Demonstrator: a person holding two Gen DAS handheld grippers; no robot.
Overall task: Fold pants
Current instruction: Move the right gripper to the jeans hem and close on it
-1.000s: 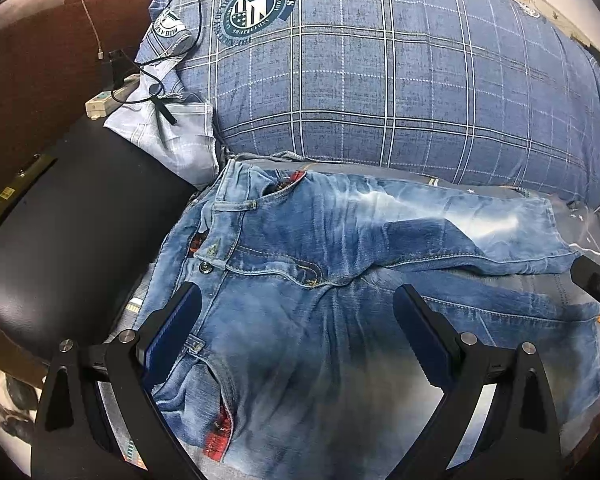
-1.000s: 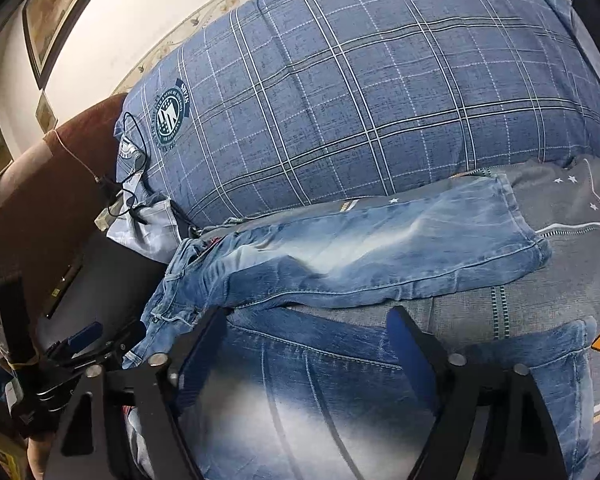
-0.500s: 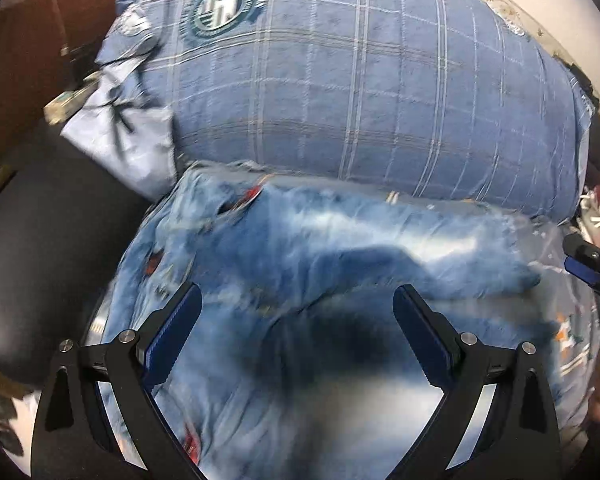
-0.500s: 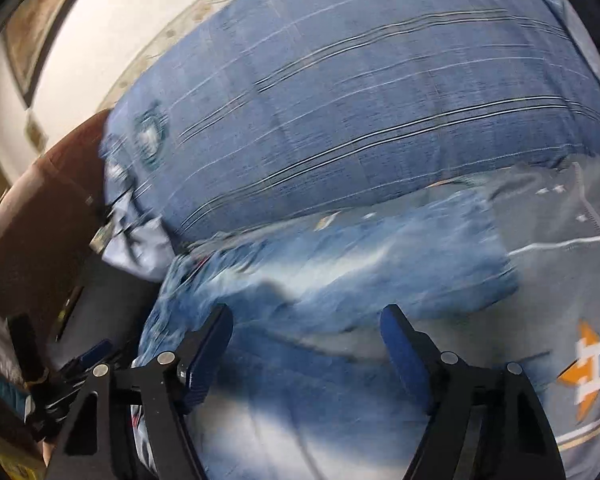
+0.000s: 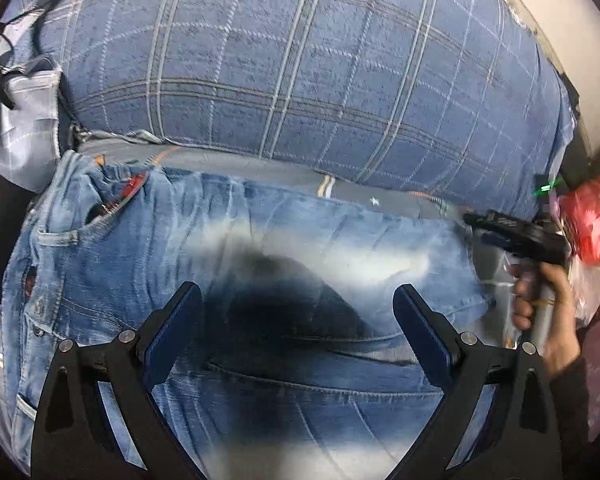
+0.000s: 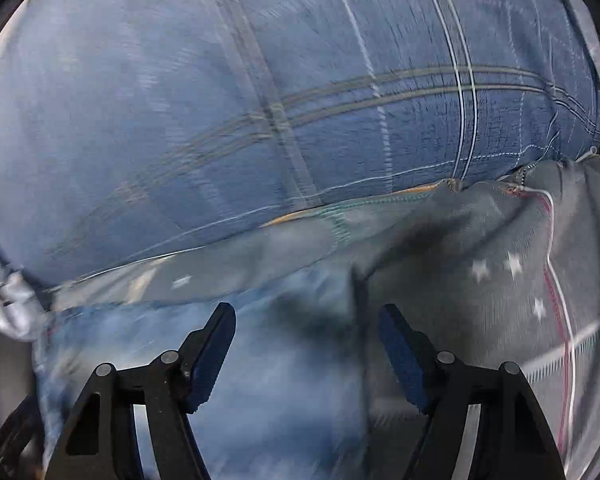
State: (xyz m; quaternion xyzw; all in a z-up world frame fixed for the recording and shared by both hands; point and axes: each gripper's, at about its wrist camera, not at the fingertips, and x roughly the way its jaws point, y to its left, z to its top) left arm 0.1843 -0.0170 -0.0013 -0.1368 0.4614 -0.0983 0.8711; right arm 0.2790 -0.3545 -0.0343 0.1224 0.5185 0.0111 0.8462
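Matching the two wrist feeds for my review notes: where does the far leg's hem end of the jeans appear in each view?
Left wrist: the hem end lies right of centre, just short of the right gripper.
Right wrist: the hem end, blurred, sits low centre between the open fingers.
Shared landmark: the blue plaid pillow fills the top of both.

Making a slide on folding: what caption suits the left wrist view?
Open left gripper over faded blue denim jeans laid below a blue plaid cushion, right gripper at the leg's hem.
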